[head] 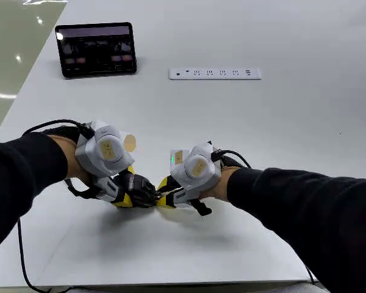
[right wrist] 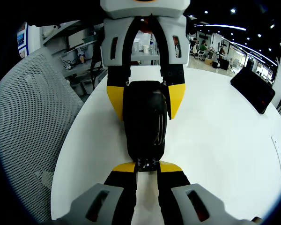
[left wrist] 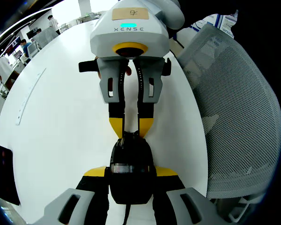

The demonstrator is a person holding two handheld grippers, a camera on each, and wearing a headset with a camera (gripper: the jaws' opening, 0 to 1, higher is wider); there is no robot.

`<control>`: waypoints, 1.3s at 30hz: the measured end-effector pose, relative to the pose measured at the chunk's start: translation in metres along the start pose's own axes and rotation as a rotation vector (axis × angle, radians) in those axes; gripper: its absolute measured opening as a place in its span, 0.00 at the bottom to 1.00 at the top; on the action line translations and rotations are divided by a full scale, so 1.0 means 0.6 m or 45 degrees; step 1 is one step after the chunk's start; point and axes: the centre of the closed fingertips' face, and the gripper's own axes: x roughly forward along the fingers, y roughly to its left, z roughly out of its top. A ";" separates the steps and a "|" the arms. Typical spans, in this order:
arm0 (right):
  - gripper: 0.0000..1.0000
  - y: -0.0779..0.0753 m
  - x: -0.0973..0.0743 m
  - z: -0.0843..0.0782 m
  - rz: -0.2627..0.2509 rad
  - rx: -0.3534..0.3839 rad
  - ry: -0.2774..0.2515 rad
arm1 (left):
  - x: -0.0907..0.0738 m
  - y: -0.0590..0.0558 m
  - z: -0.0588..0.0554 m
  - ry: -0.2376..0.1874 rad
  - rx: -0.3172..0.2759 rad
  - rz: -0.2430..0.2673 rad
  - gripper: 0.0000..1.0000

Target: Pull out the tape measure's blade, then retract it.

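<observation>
Left gripper (left wrist: 131, 171) clamped across black tape measure (right wrist: 145, 122) case, held low over white table (head: 232, 122). Right gripper (right wrist: 147, 166) facing it, jaws pinched on case's front end, where blade tip presumably sits; no blade length visibly drawn out. Likely risks: small tip slipping from right jaws as grippers part; smooth case twisting in left grip under off-axis pull; freed blade snapping back on retraction.

Broad white worktop (head: 293, 122), matte and evenly lit. Glossy pale floor (head: 12, 55) to the left, catching lamp reflections. Grey mesh chair (left wrist: 234, 117) at the near edge. Dark ceiling with strip lights (right wrist: 225, 27) over an open office beyond.
</observation>
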 end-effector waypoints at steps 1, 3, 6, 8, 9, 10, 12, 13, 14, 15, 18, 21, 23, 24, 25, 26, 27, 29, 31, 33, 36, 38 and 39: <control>0.12 0.000 0.000 0.000 0.001 0.003 0.003 | 0.000 0.000 0.000 0.003 -0.002 -0.002 0.32; 0.12 0.002 -0.001 -0.002 0.009 -0.041 -0.012 | 0.000 0.000 -0.001 0.010 0.001 -0.003 0.32; 0.11 0.001 0.001 -0.002 0.016 -0.038 -0.020 | 0.000 0.002 -0.001 -0.003 -0.019 0.007 0.32; 0.09 0.001 0.000 -0.003 0.013 -0.051 -0.014 | -0.001 0.003 -0.001 -0.011 -0.033 0.007 0.32; 0.09 0.000 0.000 -0.003 0.006 -0.059 -0.012 | -0.001 0.003 -0.001 -0.008 -0.044 0.007 0.32; 0.08 0.001 -0.002 -0.003 0.004 -0.061 -0.013 | -0.001 0.003 -0.002 -0.004 -0.042 0.005 0.32; 0.08 0.001 -0.003 -0.004 0.004 -0.055 -0.012 | -0.001 0.003 -0.002 -0.003 -0.039 0.003 0.32; 0.08 0.001 -0.004 -0.005 0.004 -0.059 -0.013 | -0.001 0.004 -0.002 -0.011 -0.046 0.003 0.32; 0.08 0.001 -0.005 -0.005 0.004 -0.058 -0.015 | -0.002 0.004 -0.002 -0.022 -0.055 0.002 0.32; 0.08 0.001 -0.005 -0.005 0.005 -0.045 -0.021 | -0.002 0.004 -0.002 -0.036 -0.065 0.001 0.32; 0.08 -0.001 -0.010 -0.012 0.004 -0.030 -0.016 | -0.003 0.004 0.000 -0.053 -0.080 0.008 0.32; 0.08 -0.004 -0.017 -0.019 0.012 -0.001 -0.023 | -0.004 0.004 0.001 -0.054 -0.079 0.009 0.32; 0.08 -0.006 -0.024 -0.027 0.008 0.001 -0.014 | -0.004 0.005 0.001 -0.063 -0.089 0.010 0.32; 0.09 -0.007 -0.026 -0.029 0.005 0.001 -0.012 | -0.004 0.006 0.001 -0.067 -0.096 0.011 0.32; 0.09 -0.008 -0.029 -0.033 0.009 0.013 -0.011 | -0.004 0.007 0.001 -0.070 -0.099 0.012 0.32; 0.09 -0.007 -0.029 -0.034 0.015 0.021 -0.019 | -0.004 0.006 0.001 -0.073 -0.099 0.011 0.32; 0.10 -0.006 -0.030 -0.034 0.019 0.040 -0.022 | -0.004 0.006 0.001 -0.074 -0.097 0.012 0.32; 0.10 -0.003 -0.027 -0.032 0.021 0.042 -0.024 | -0.004 0.004 0.002 -0.071 -0.082 0.011 0.32; 0.11 -0.001 -0.024 -0.030 0.020 0.028 -0.010 | -0.004 0.004 0.002 -0.072 -0.083 0.011 0.32; 0.12 -0.003 -0.025 -0.030 0.023 0.034 -0.002 | -0.003 0.004 0.002 -0.071 -0.082 0.010 0.32; 0.22 -0.004 -0.014 -0.017 0.010 0.076 -0.035 | -0.004 0.005 0.001 -0.066 -0.079 0.010 0.32; 0.12 -0.001 -0.004 -0.013 0.003 0.027 -0.028 | -0.004 0.005 0.001 -0.067 -0.081 0.013 0.32; 0.12 -0.005 0.001 -0.002 -0.008 -0.027 -0.053 | -0.004 0.005 0.000 -0.069 -0.083 0.015 0.32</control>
